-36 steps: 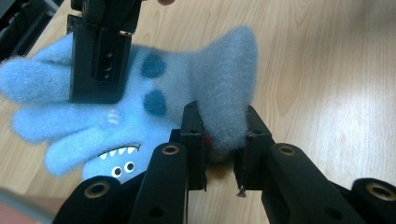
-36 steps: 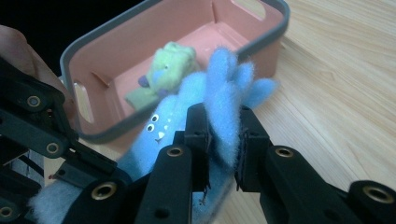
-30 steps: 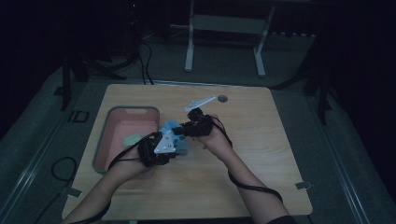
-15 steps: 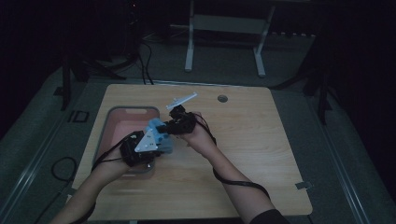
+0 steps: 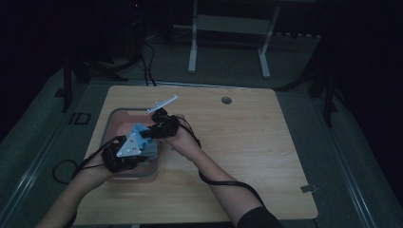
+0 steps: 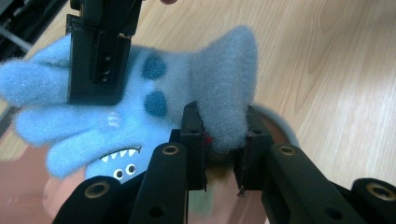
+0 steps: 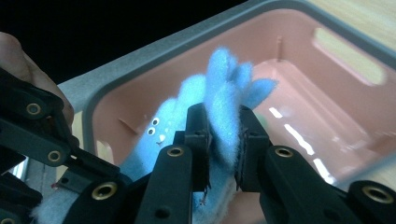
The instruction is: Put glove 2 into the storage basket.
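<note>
Blue fuzzy glove clamped by both grippers' fingers, moved left since earlier, now over pink bin.

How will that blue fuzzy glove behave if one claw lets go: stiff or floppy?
Probably floppy: the glove bunches where the left claw pinches it, and its fingers splay loosely. Likely light, since both claws hold it above the pink bin. The fuzzy pile squashed in the right claw suggests little slipping.
</note>
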The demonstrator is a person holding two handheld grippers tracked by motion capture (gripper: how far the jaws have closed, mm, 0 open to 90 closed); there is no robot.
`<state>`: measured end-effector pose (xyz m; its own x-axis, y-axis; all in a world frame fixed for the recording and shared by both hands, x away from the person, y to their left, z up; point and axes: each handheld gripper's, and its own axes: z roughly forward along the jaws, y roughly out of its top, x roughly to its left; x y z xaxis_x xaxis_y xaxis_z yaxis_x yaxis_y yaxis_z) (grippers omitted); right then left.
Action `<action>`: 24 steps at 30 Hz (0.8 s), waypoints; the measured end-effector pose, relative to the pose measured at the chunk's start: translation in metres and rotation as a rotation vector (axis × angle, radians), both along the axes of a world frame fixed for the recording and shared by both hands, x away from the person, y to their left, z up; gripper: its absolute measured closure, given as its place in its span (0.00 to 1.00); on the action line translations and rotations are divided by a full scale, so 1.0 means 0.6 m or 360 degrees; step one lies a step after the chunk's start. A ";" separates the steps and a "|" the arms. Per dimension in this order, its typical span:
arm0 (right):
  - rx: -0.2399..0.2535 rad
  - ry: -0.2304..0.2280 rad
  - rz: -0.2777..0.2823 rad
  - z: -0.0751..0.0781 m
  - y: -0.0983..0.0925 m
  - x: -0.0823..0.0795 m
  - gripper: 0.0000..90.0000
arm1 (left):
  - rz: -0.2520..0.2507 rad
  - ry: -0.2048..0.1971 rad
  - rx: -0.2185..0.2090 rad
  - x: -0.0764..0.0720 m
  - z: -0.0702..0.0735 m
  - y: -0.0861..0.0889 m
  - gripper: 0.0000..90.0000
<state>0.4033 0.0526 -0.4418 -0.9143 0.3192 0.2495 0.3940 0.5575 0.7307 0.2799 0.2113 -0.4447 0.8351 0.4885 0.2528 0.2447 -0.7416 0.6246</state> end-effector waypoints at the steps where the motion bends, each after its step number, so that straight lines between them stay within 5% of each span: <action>1: 0.0000 0.0005 0.0014 -0.002 0.009 0.000 0.87 | 0.0007 0.0002 0.0006 -0.002 0.000 0.006 0.86; 9: 0.0001 0.0013 0.0049 -0.009 0.047 -0.005 0.87 | 0.0021 0.0047 0.0022 -0.004 -0.008 0.039 0.86; 15: -0.0010 0.0045 0.0038 -0.025 0.053 -0.002 0.87 | 0.0016 0.0058 0.0023 0.001 -0.024 0.044 0.86; 24: -0.0073 0.0073 -0.0004 -0.062 0.057 0.009 0.87 | 0.0018 0.0158 0.0081 0.024 -0.056 0.035 0.85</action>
<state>0.4089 0.0869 -0.4787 -0.9013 0.3336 0.2764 0.4282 0.5888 0.6855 0.2944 0.2325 -0.4781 0.8518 0.4867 0.1936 0.3122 -0.7685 0.5585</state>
